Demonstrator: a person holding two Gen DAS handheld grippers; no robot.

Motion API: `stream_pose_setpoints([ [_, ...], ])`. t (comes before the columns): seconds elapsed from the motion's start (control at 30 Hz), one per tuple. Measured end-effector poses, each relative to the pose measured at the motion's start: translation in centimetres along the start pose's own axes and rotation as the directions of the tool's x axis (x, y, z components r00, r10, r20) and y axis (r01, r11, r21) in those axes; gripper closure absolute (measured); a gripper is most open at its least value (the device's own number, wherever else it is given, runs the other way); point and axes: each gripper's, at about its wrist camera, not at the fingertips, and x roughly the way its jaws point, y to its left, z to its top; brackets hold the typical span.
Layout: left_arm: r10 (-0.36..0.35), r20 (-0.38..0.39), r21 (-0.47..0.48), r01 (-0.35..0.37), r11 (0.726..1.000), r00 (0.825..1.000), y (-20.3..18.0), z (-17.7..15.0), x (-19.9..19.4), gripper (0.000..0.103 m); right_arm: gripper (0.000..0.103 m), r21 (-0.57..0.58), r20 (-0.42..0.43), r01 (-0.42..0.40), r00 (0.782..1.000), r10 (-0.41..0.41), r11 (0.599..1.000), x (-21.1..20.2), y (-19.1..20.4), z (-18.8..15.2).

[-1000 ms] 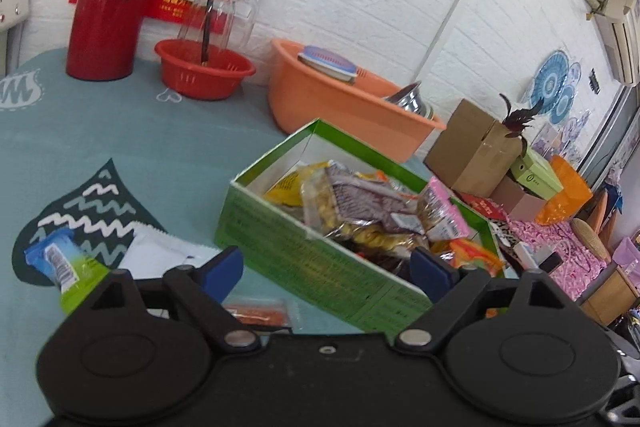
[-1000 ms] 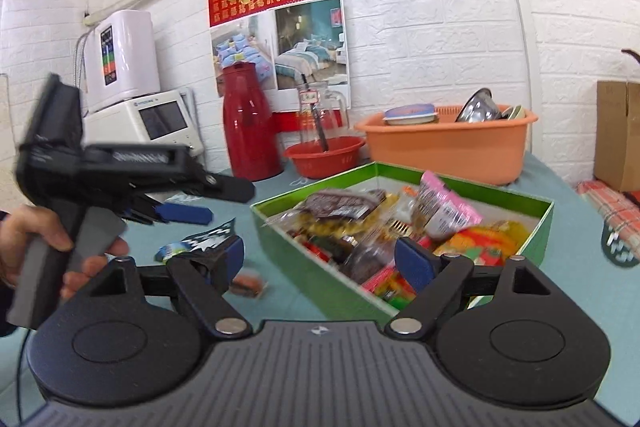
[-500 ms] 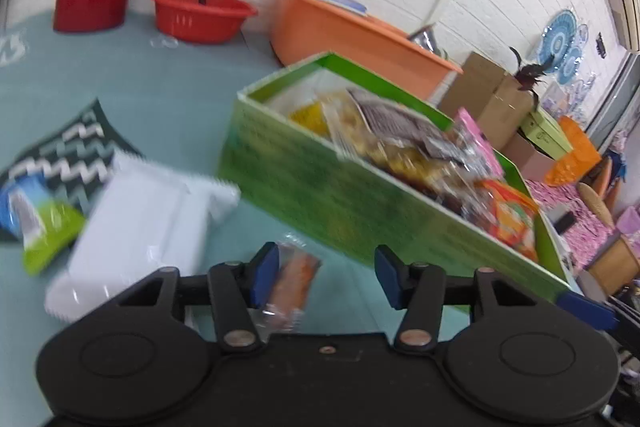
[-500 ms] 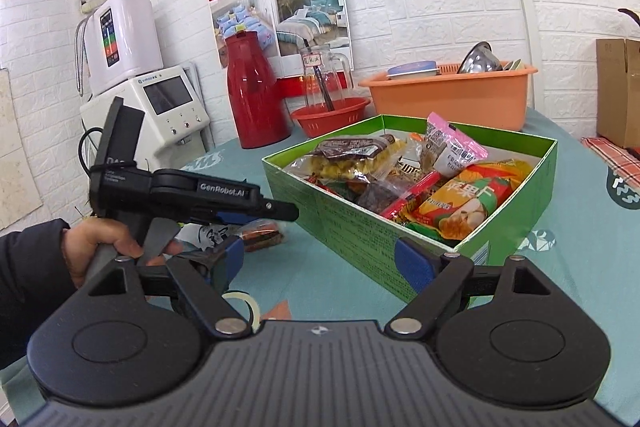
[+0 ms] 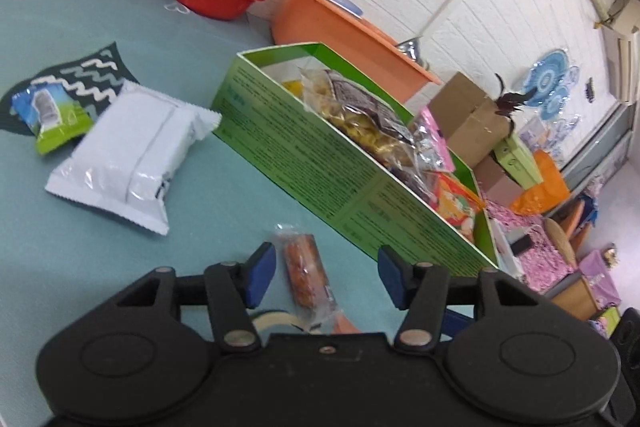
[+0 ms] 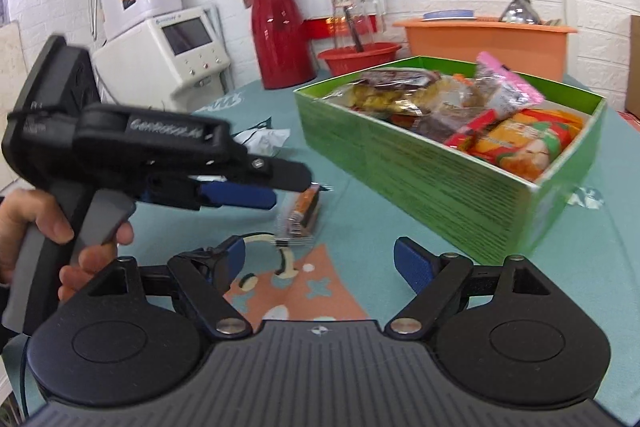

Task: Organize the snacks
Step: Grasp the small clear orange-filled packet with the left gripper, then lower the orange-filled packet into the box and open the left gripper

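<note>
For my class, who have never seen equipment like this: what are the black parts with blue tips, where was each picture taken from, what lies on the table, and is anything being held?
No robot here: a person holds a hand-operated gripper in each hand, each with a camera looking forward along its jaws. One picture comes from the left gripper, the other from the right gripper, which also sees the left one from the side. On the teal tablecloth stands a green box filled with snacks. Outside it lie a white packet, a blue-green packet and a small orange snack bar. The bar lies between the left jaws, which have just been opening a little; the blue pads do not touch it. The right jaws are open and empty. Nothing is held.
</note>
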Motion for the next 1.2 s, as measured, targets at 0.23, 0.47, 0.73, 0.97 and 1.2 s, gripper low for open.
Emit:
stream_pose_setpoints([
  [0.23, 0.015, -0.032, 0.043, -0.013, 0.999, 0.999, -0.8, 0.0, 1.3, 0.036, 0.016, -0.043, -0.063, 0.028, 0.998, -0.03, 0.999, 3.7, 1.3, 1.3],
  [0.47, 0.066, -0.043, 0.076, -0.063, 0.995, 0.997, -0.8, -0.6, 2.6, 0.038, 0.055, -0.108, -0.059, 0.071, 0.995, -0.078, 0.992, 4.7, 2.1, 1.1],
  [0.73, -0.012, -0.005, 0.076, 0.013, 0.997, 1.0, -2.9, -0.4, 1.0, 0.038, 0.056, -0.109, 0.021, 0.094, 0.995, -0.093, 0.99, 1.6, 1.9, 1.0],
  [0.97, -0.101, 0.078, 0.169, 0.086, 0.982, 0.992, -7.9, 2.0, -0.3, 0.038, 0.056, -0.111, 0.184, 0.166, 0.972, -0.144, 0.98, -2.6, 1.0, 3.0],
  [1.2, -0.163, 0.061, 0.201, 0.148, 0.968, 0.985, -10.8, 3.6, 2.8, 0.038, 0.056, -0.081, 0.244, 0.239, 0.946, -0.213, 0.968, -3.6, -1.8, 4.4],
])
